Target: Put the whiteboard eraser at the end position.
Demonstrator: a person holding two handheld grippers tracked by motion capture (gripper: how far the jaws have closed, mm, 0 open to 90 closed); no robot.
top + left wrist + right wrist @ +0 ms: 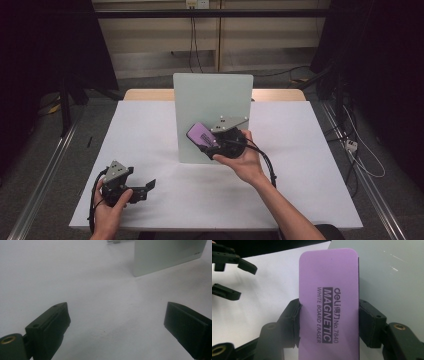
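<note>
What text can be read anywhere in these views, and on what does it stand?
"deli" plus two Chinese characters, then "No.7840": on the purple eraser.
"MAGNETIC": on the eraser, white letters on a dark bar.
"WHITE BOARD ERASER": on the eraser.
Small mark at the corner of the board: too small to read.

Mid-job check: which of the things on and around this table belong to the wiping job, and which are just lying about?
In the job:
- purple whiteboard eraser, clamped in the right gripper
- upright whiteboard panel, which the eraser is up against
- left gripper, open, idle low over the white table cover

Just lying about:
- cables on the floor at the right
- wall socket
</note>
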